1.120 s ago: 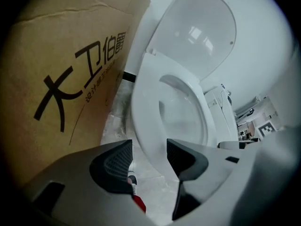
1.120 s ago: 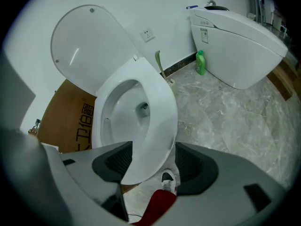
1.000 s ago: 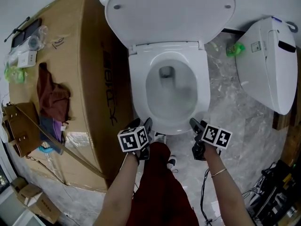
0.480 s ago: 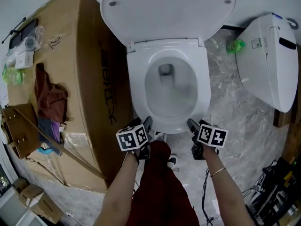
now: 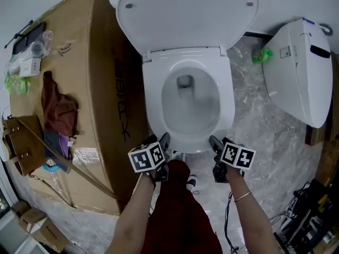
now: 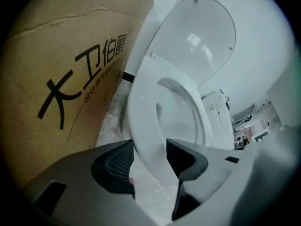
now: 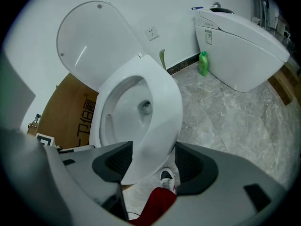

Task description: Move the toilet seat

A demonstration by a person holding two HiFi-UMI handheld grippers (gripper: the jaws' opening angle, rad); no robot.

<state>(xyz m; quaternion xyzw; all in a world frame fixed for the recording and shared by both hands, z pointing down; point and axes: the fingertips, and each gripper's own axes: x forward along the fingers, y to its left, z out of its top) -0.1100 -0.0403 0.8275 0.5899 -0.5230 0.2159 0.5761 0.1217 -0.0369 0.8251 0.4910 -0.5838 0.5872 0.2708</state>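
1. Grip state. I read the left gripper [image 6: 149, 149] as clamped on the near rim of the toilet seat [image 5: 152, 91]: the white edge fills the gap between its ribbed pads. The right gripper [image 7: 153, 157] is likewise closed on the same rim, just to the right. Both bites look shallow, taken near the pad tips.

2. Seat position. The seat lies low over the bowl [image 5: 189, 102], with its hinge at the far end. I cannot tell whether the near edge rests on the bowl or is slightly raised. The lid [image 5: 185, 15] stands open beyond it.

3. Hazards, as I judge them:
- Slip. The seat plastic is glossy and the rim is curved, so a shallow pinch could slide off during the lift. The seat would then slam onto the bowl.
- Twist. If one gripper rises faster than the other, the seat racks and loads the hinge.
- Overtravel. A fast swing would strike the seat against the open lid.
- Side clearance. The cardboard box [image 5: 106, 89] stands just beside the toilet on the left, so a wide left elbow would foul it. The second toilet unit [image 5: 299, 67] and the green bottle [image 5: 259, 55] on the right are well apart.
- Footing. The person's shoe [image 5: 193, 183] is near the base of the bowl.
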